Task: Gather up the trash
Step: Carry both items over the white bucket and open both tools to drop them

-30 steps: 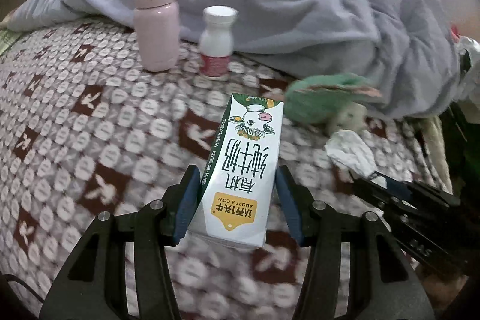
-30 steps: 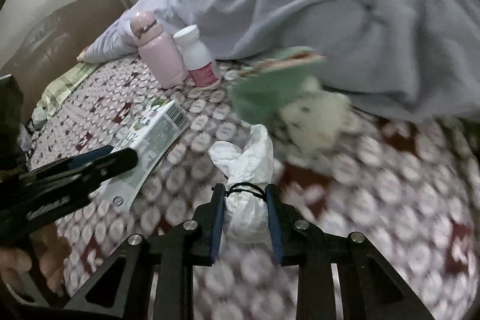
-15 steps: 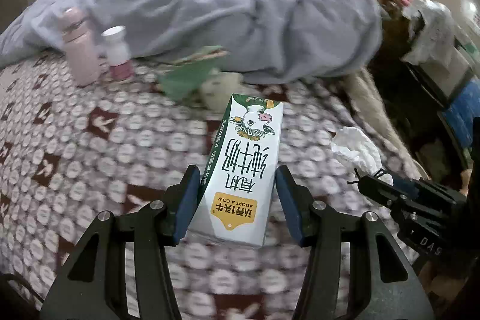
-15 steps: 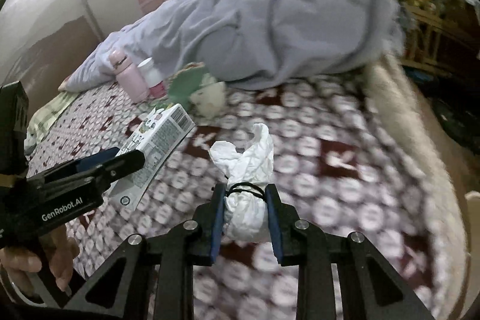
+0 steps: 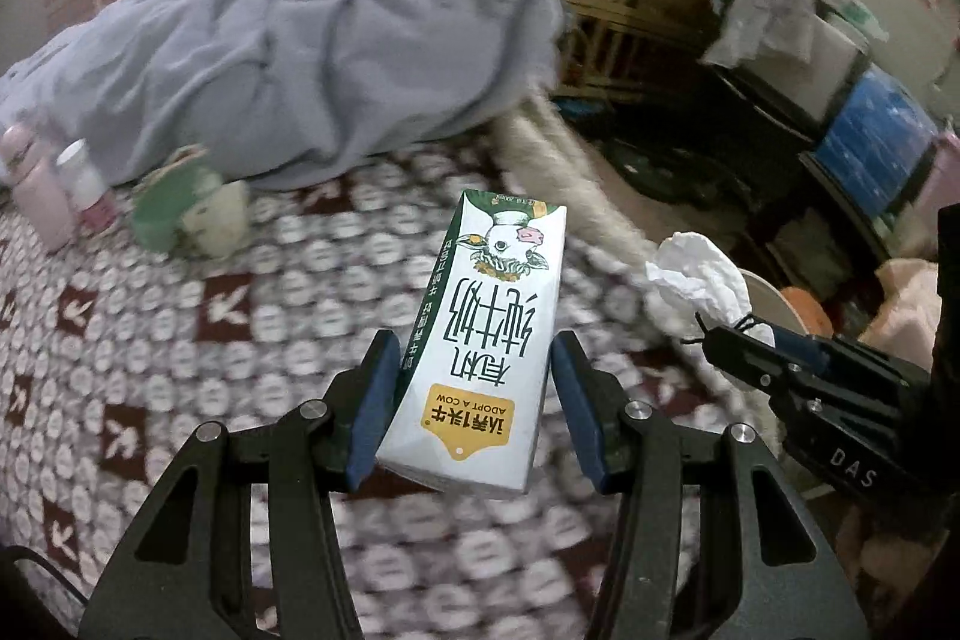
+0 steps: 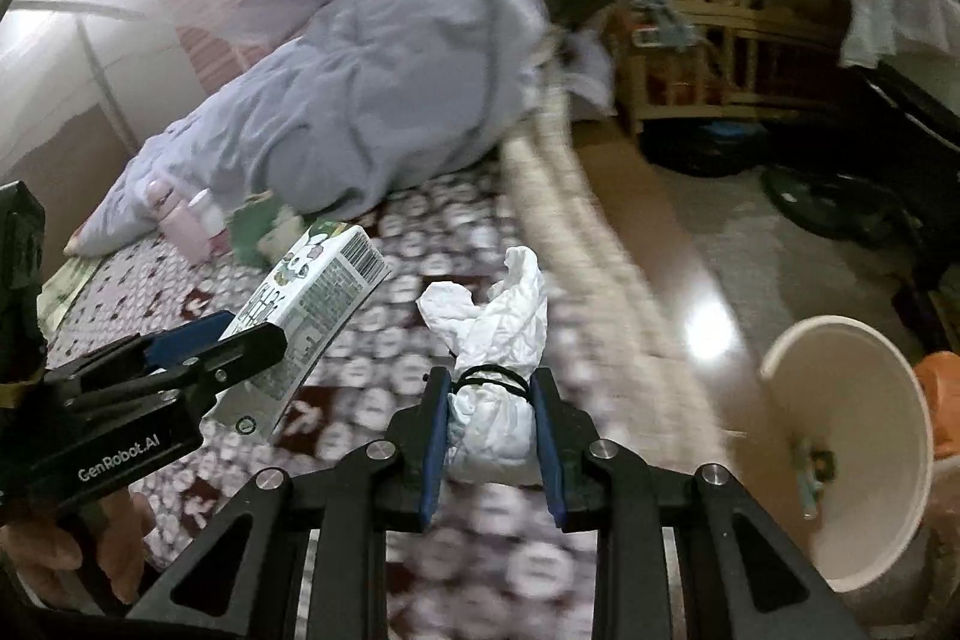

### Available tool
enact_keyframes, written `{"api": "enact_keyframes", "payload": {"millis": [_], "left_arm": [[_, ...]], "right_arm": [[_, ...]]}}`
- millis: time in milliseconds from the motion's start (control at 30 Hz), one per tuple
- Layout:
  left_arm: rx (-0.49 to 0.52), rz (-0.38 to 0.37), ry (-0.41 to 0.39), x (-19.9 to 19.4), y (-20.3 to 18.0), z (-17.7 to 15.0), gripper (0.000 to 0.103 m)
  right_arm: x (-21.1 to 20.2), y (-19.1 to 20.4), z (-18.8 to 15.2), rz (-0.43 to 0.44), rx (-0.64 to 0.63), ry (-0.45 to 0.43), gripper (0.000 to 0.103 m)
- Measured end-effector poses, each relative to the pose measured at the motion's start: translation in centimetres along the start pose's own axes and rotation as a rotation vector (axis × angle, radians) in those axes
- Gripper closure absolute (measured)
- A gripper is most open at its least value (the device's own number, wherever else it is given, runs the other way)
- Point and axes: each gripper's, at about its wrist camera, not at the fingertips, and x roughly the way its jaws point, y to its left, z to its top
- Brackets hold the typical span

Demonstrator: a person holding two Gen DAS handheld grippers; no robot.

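Observation:
My left gripper [image 5: 474, 388] is shut on a white and green milk carton [image 5: 489, 328] with a cow picture, held in the air above the patterned bed cover [image 5: 180, 340]. The carton also shows in the right wrist view [image 6: 312, 316]. My right gripper [image 6: 489, 412] is shut on a crumpled white paper wad tied with a black band [image 6: 498, 364], held near the bed's right edge. The wad also shows in the left wrist view [image 5: 699, 280]. A white trash bin [image 6: 852, 460] stands on the floor at the right, open, with a little litter inside.
A rumpled lilac duvet [image 5: 312, 40] lies at the back of the bed. A pink flask [image 5: 36, 190], a small white bottle [image 5: 84, 184] and a green and cream plush toy [image 5: 192, 214] sit at the left. Wooden furniture [image 6: 690, 58] and dark clutter [image 5: 780, 130] stand beyond the bed.
Both grippers have swung to the right with their loads, away from the bottles and toward the bed's edge. The floor and the white bin have come into the right wrist view.

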Motion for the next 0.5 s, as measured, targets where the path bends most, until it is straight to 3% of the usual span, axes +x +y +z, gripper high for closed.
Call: {"api": "enact_keyframes", "payload": {"millis": [500], "left_arm": [[0.133, -0.115, 0.056, 4.0, -10.0, 1.4, 0.052]], "right_arm": [[-3.5, -11.1, -1.9, -0.128, 0.169, -0.025, 0.077]]}}
